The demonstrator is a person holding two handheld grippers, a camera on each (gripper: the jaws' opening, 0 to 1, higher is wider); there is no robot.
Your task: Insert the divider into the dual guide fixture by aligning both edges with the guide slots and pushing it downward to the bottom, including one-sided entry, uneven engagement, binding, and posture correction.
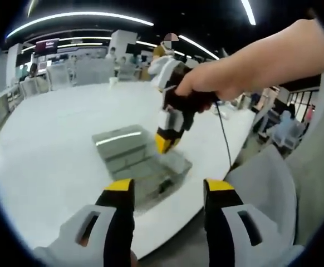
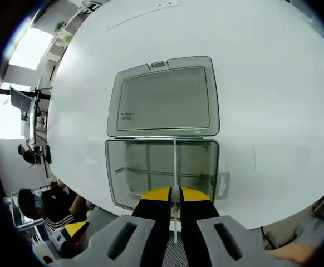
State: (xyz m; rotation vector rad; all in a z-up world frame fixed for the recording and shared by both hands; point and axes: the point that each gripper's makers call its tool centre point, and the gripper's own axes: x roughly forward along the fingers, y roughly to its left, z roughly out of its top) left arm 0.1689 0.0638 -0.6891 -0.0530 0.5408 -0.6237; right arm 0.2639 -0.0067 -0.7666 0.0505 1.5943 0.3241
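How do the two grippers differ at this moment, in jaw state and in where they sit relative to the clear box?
The right gripper has its jaws shut on the thin divider; the left gripper has its jaws wide apart with nothing between them. The right gripper is directly over the clear box, pointing down into it; the left gripper hangs back from the box near the table edge. Both have yellow-tipped black jaws.

The white table (image 2: 273,83) lies bare around the open box (image 2: 162,167); its hinged lid (image 2: 165,100) blocks the far side.
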